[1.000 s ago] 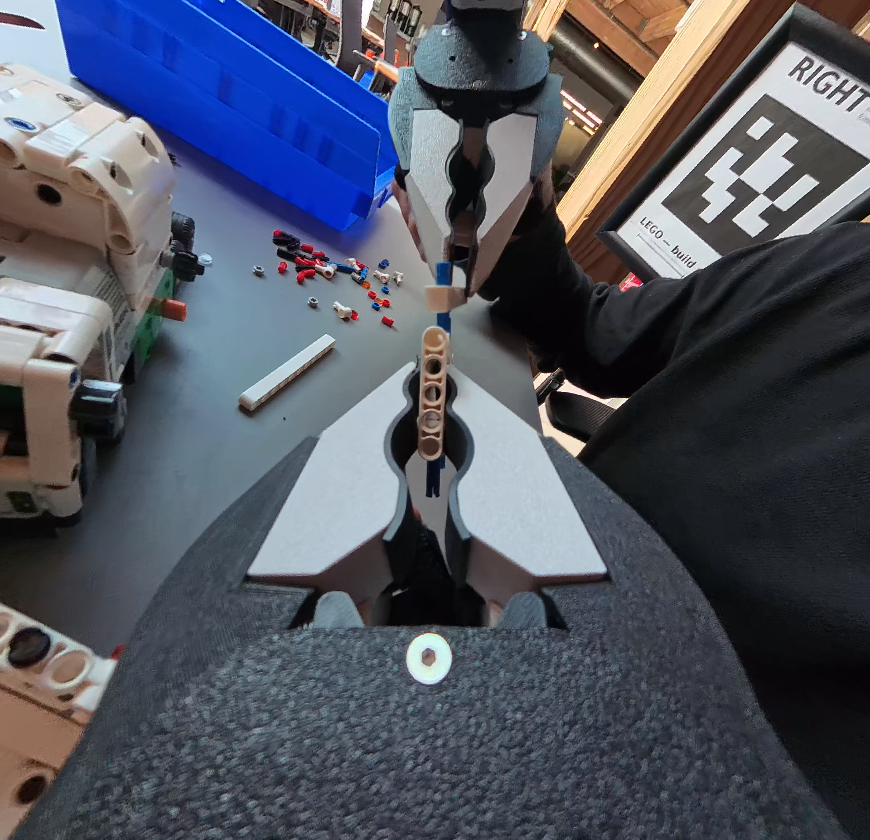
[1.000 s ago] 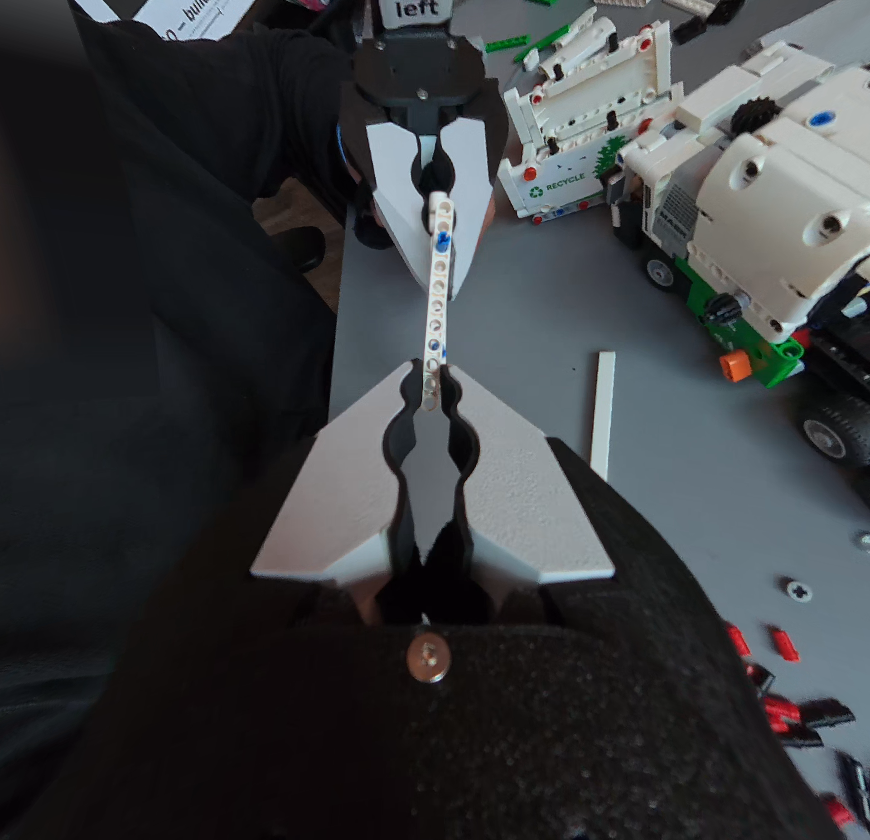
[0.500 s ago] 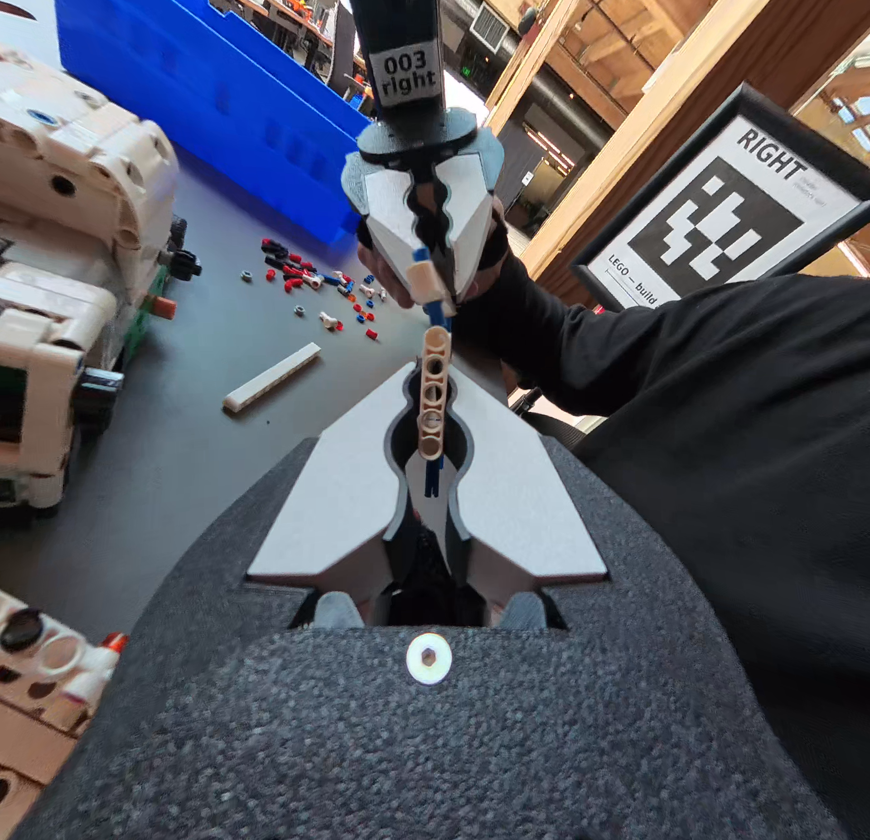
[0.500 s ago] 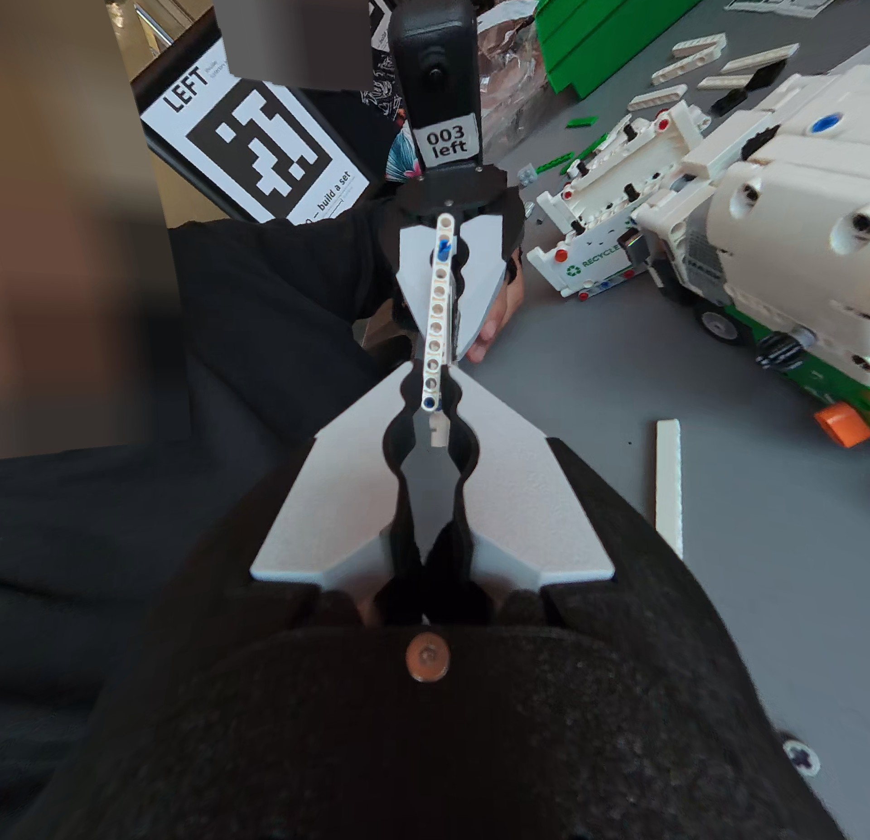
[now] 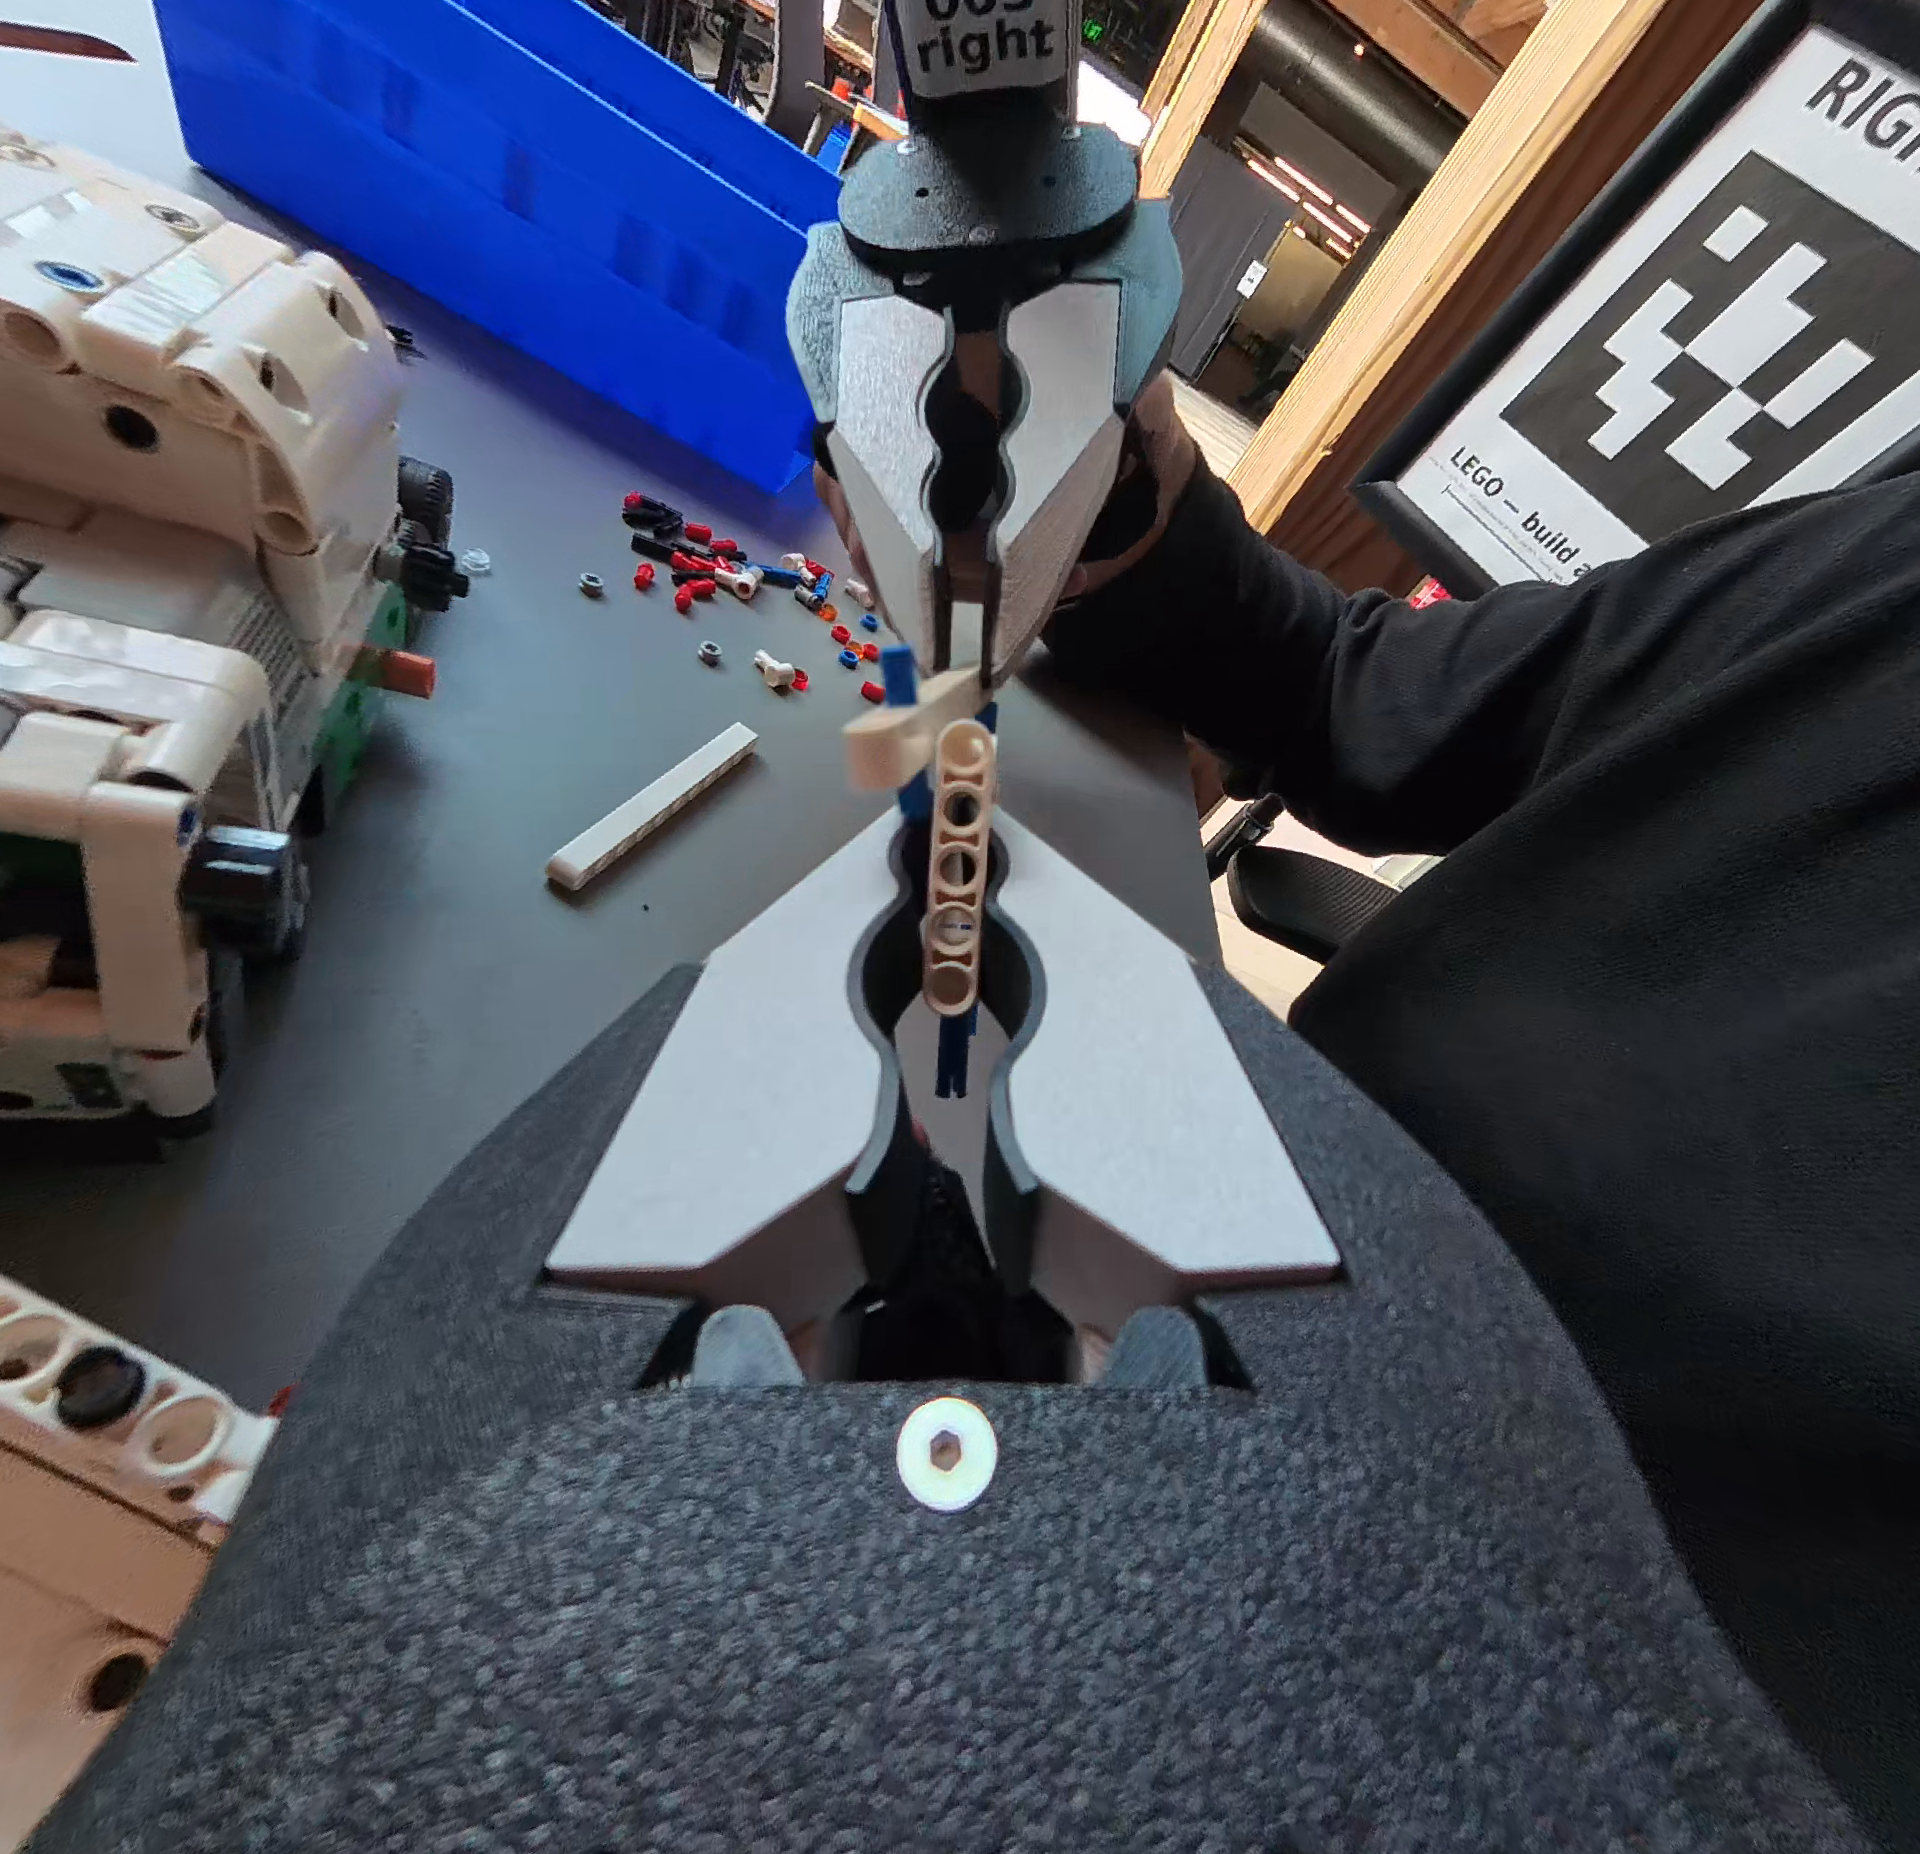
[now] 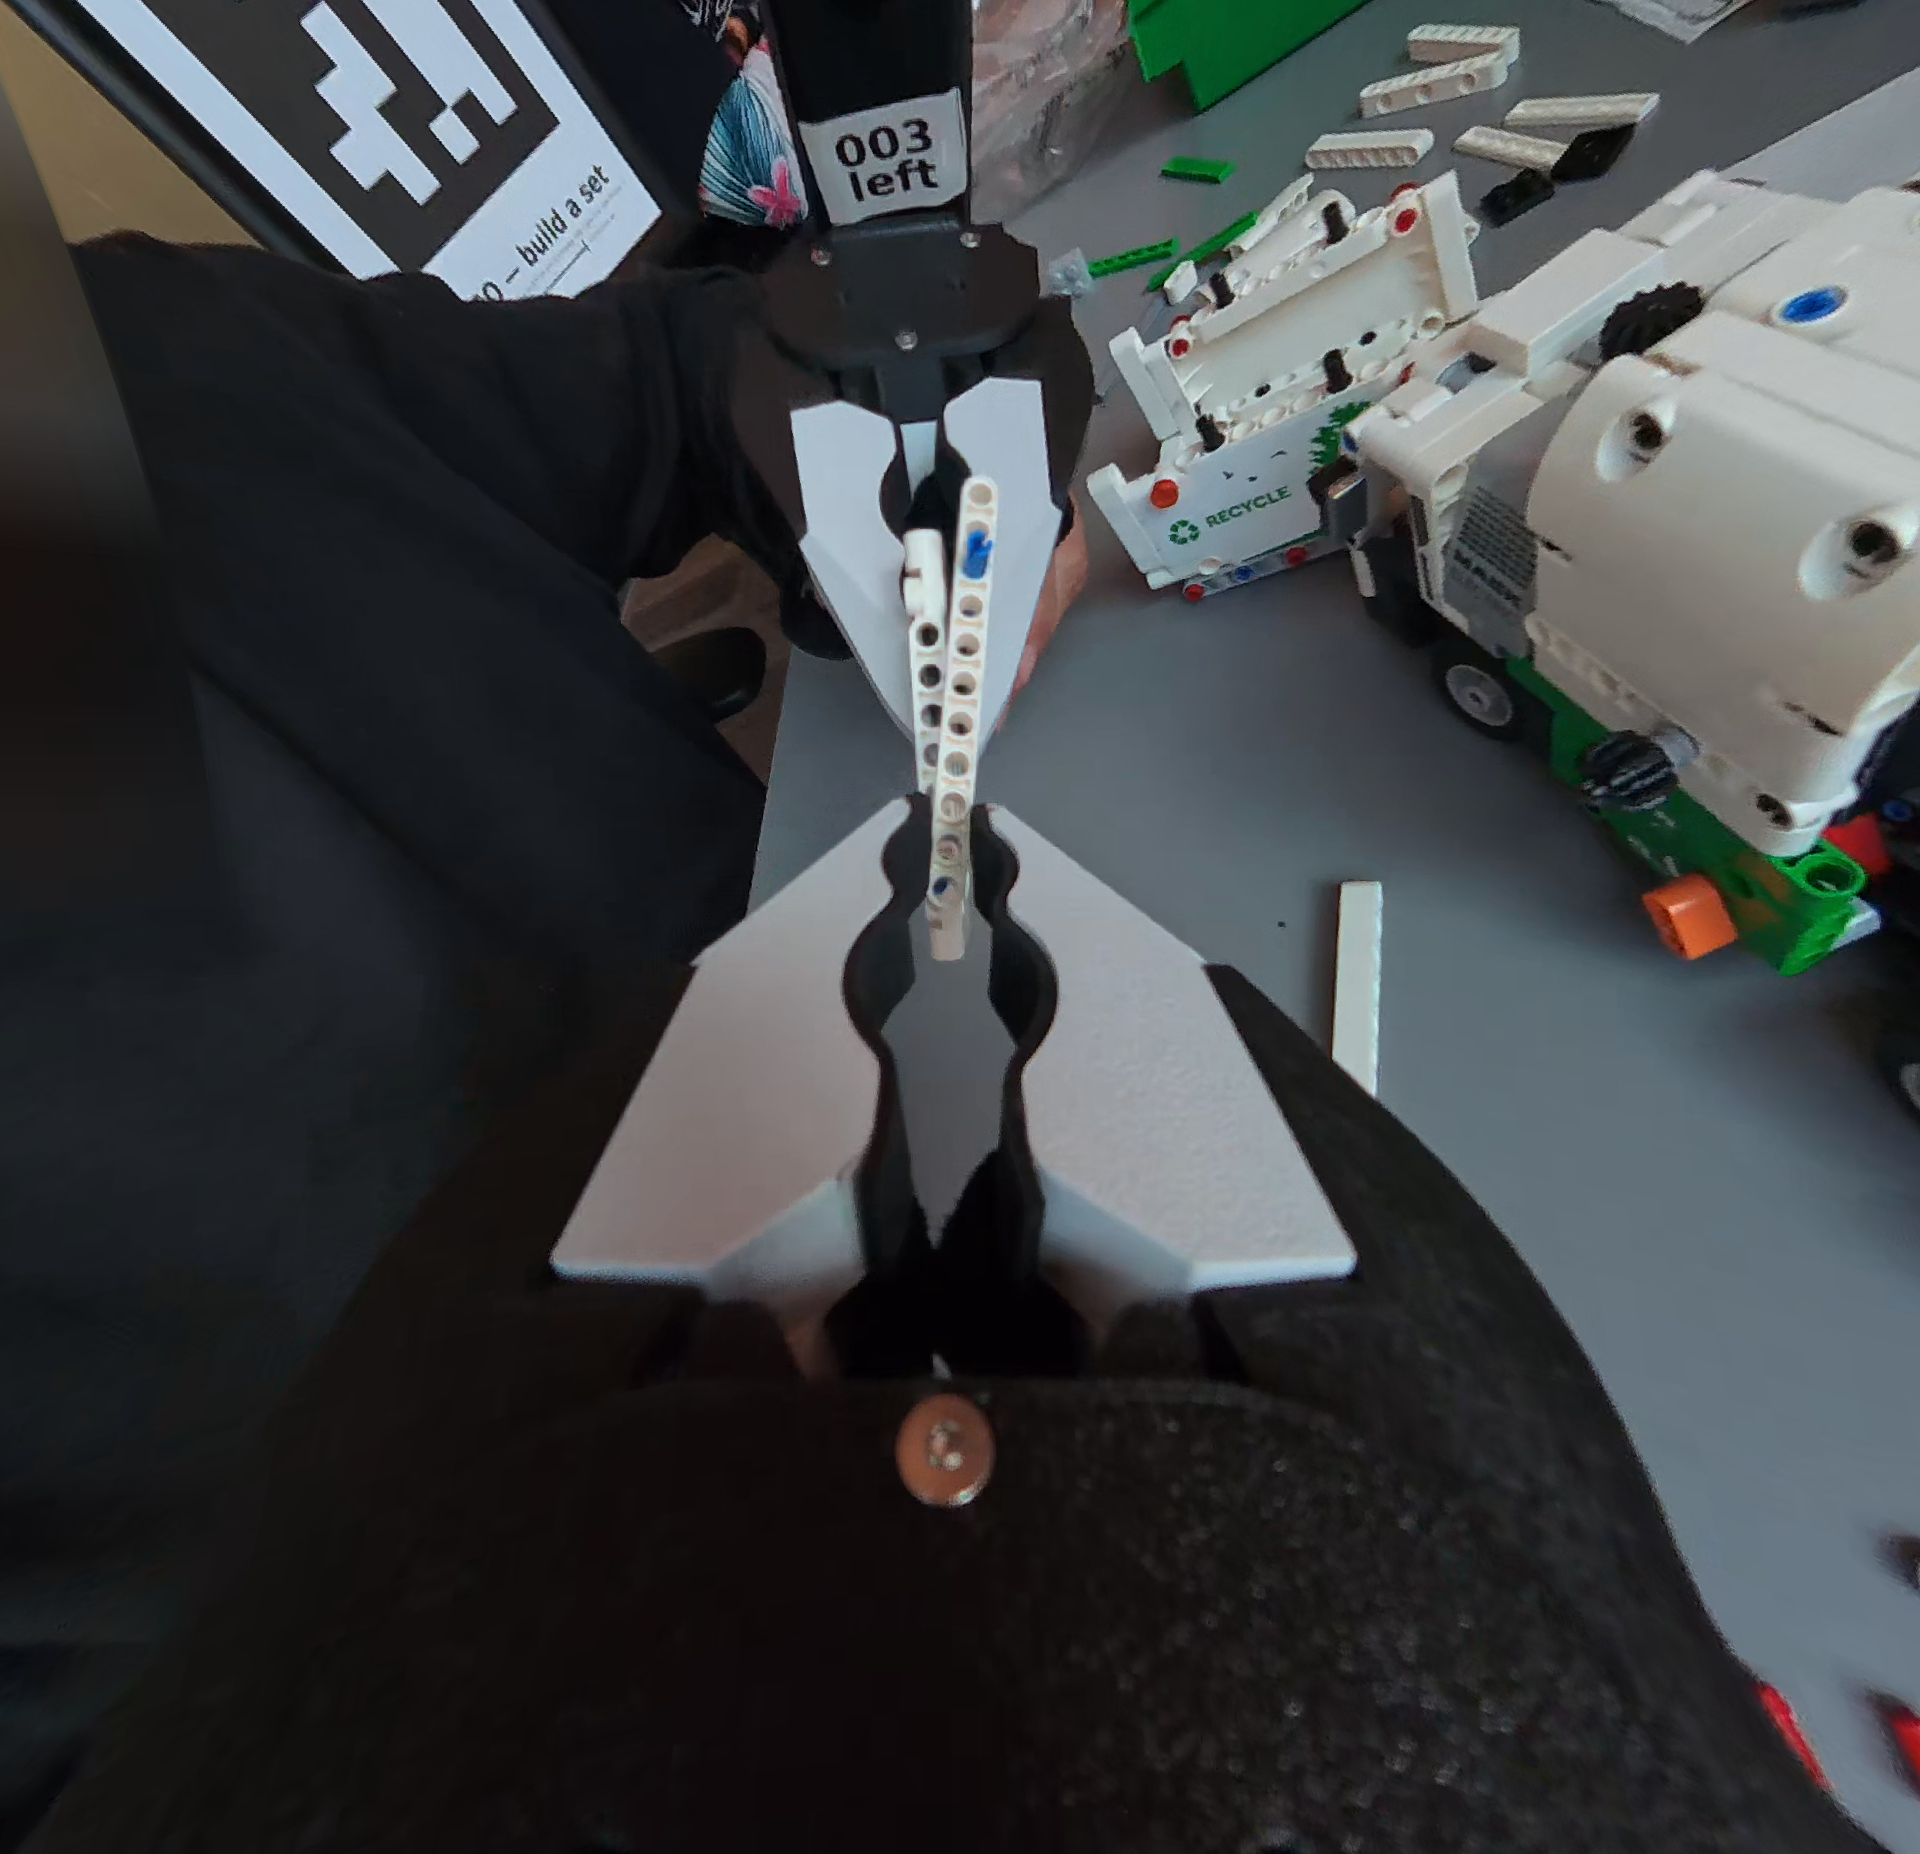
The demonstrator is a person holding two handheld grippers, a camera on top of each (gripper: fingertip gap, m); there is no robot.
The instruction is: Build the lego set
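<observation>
My left gripper (image 5: 948, 828) is shut on a short white holed beam (image 5: 956, 869) with a blue pin (image 5: 951, 1056) under it. My right gripper (image 6: 951, 807) is shut on the lower end of a long white holed beam (image 6: 966, 661) that carries blue pins. The two grippers face each other tip to tip above the table's near edge. In the right wrist view the left gripper (image 6: 940, 734) holds its short beam (image 6: 925, 609) right beside the long one, overlapping it. In the left wrist view the right gripper (image 5: 966, 666) shows the long beam's end (image 5: 899, 744) just left of my short beam's tip.
A white and green lego truck (image 5: 156, 557) (image 6: 1662, 505) stands on the grey table. A flat white beam (image 5: 655, 817) (image 6: 1356, 983) lies loose. Small red, blue and white pins (image 5: 748, 599) lie before a blue bin (image 5: 468, 194). A white panel (image 6: 1278, 433), loose beams (image 6: 1455, 90) and a green bin (image 6: 1247, 7) sit farther off. My two grippers' fingertips are within a few centimetres of each other.
The two grippers have come closer. The long beam's far end has swung beside the short beam, so the two now overlap side by side. Both stay shut.
</observation>
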